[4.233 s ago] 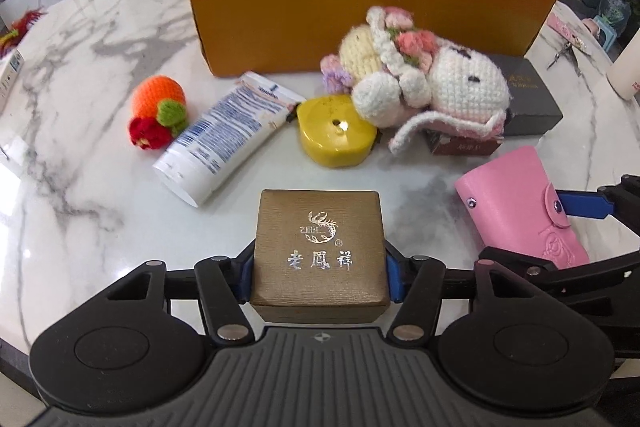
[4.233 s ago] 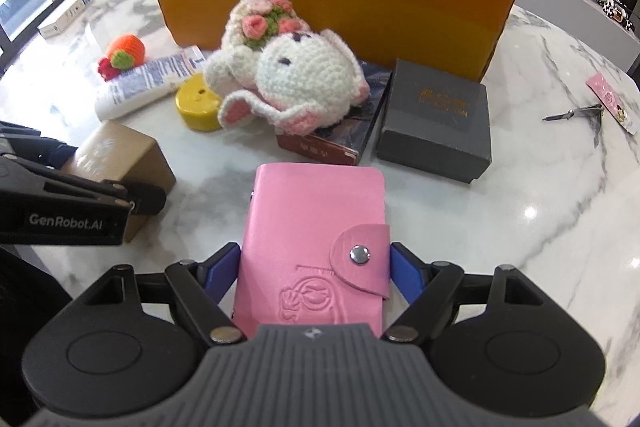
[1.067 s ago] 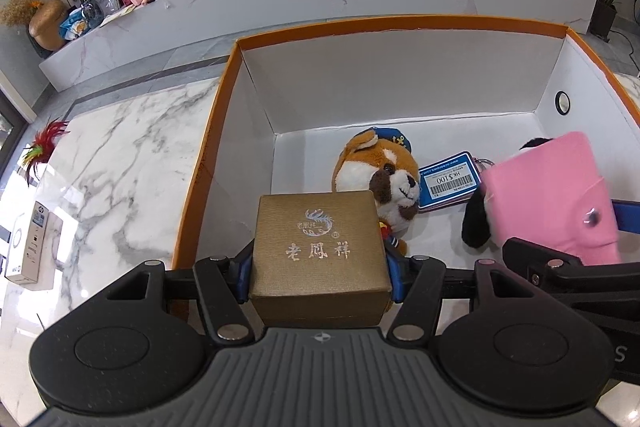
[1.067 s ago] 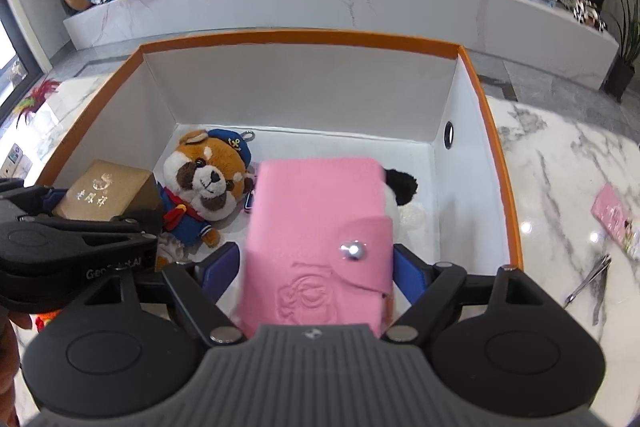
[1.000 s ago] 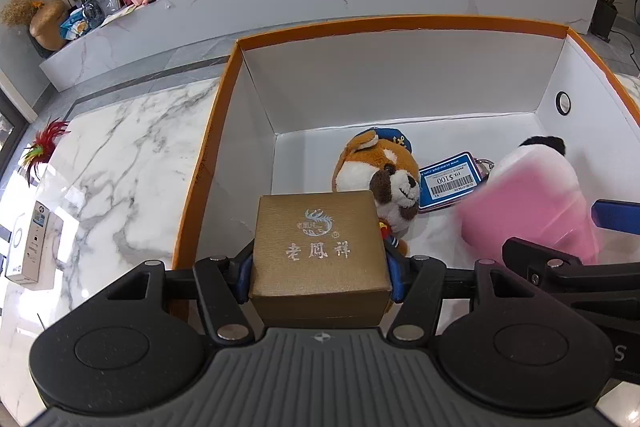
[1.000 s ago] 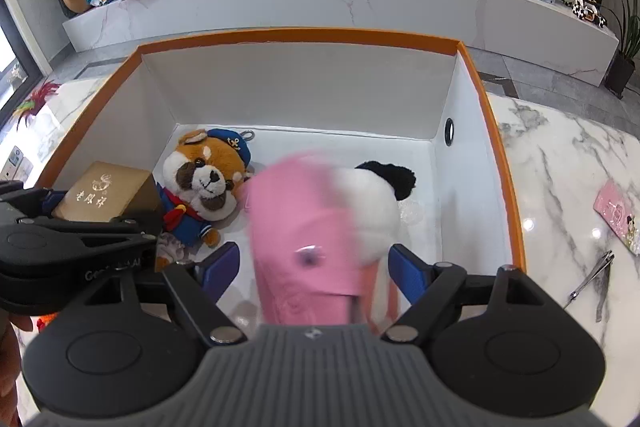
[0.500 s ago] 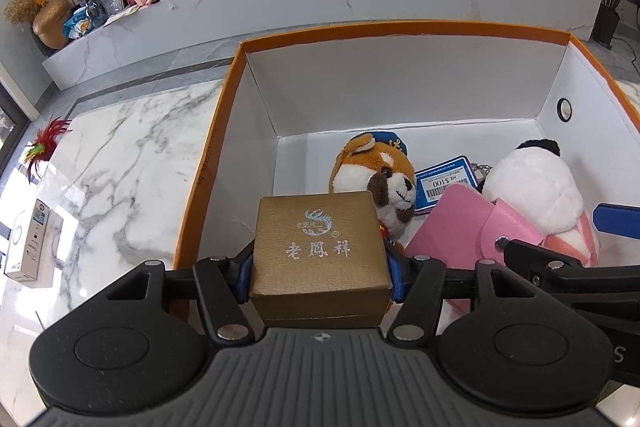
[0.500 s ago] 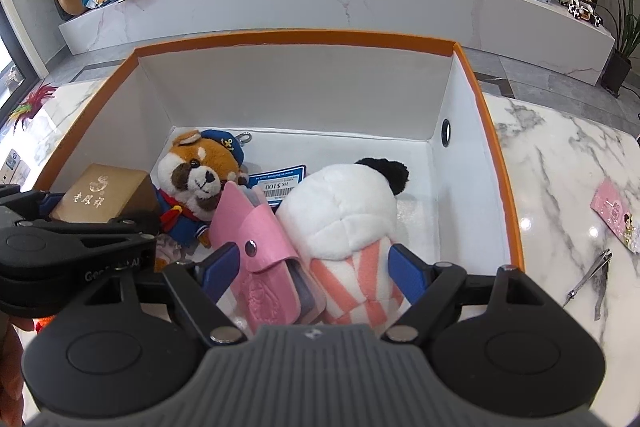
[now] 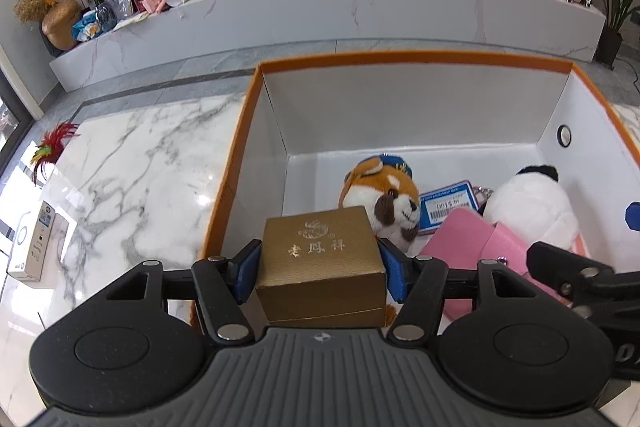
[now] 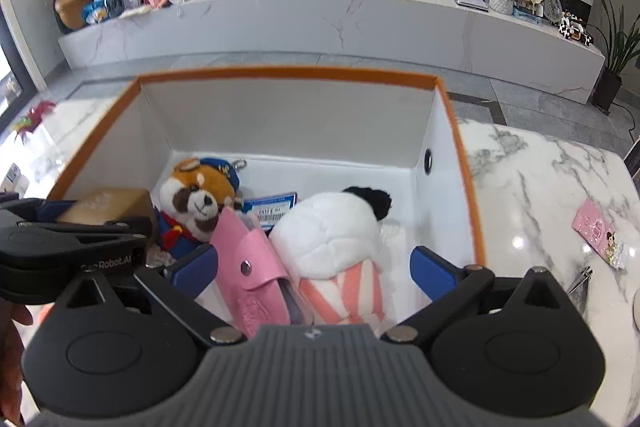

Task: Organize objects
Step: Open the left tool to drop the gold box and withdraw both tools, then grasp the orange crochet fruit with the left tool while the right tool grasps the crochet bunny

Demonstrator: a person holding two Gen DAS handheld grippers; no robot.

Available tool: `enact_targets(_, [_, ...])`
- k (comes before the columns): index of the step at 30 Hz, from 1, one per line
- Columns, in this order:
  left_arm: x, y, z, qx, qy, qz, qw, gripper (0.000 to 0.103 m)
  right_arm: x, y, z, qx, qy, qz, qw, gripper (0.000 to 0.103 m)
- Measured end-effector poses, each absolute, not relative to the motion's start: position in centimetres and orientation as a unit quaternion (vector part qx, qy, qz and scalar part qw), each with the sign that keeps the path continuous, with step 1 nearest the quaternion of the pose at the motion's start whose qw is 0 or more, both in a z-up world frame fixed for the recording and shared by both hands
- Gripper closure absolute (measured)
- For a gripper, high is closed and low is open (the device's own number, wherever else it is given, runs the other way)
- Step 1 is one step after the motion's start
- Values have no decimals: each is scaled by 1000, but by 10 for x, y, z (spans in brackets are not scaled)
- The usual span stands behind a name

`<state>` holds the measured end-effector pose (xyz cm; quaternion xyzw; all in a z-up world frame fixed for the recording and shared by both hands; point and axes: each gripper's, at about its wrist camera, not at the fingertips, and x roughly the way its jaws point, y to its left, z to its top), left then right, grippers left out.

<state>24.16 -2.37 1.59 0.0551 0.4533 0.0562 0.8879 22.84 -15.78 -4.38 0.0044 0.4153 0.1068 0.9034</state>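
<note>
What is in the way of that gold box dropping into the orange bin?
The gold cardboard box hangs over the orange bin's left edge; directly ahead lies the red panda plush, so only a narrow gap by the wall looks free.

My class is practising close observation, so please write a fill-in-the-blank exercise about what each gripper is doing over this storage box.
1. The left gripper is shut on a ____ gift box.
2. The right gripper is ____ and holds nothing.
3. The pink card wallet lies inside the orange box between the red panda plush and the ____ plush.

Missing words: gold; open; white
</note>
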Motion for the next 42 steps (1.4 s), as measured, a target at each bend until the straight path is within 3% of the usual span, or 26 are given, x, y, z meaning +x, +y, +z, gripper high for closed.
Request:
enact_targets(26, [225, -15, 40, 37, 423, 42, 904, 32, 214, -153, -35, -17, 411, 123, 903, 1])
enact_targets(42, [152, 30, 56, 31, 420, 23, 907, 32, 139, -154, -2, -56, 382, 141, 912, 1])
